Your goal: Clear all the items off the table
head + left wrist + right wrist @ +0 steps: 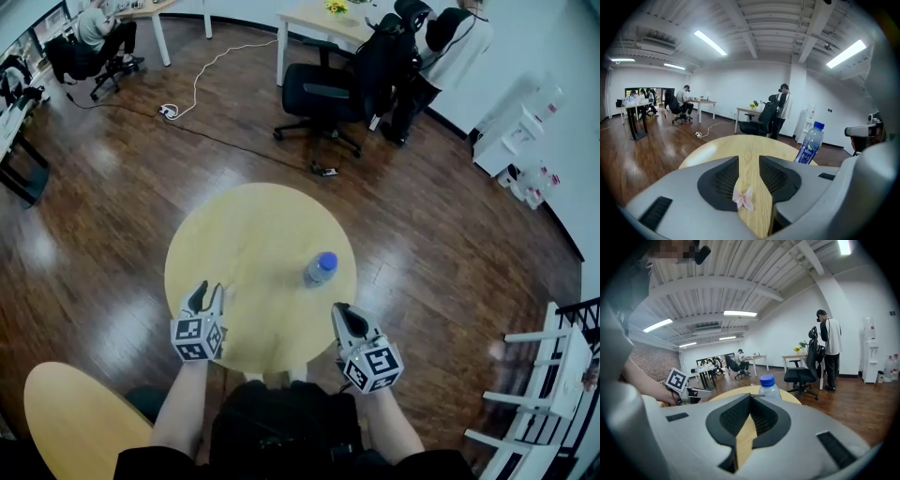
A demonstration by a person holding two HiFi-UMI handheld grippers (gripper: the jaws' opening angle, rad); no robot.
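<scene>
A clear water bottle with a blue cap stands upright right of centre on the round yellow table. The bottle shows right of and beyond my left gripper, and the bottle shows just past my right gripper's tips. My left gripper hovers over the table's near left edge. A small pale pink flower lies between the parted jaws of the left gripper, against the left pad, with table wood showing through the gap. My right gripper is at the near right edge, and in its own view the right gripper has its tips together and holds nothing.
A black office chair and a standing person are beyond the table. A cable and power strip lie on the wood floor. White chairs stand at the right, and a second yellow table is at the lower left.
</scene>
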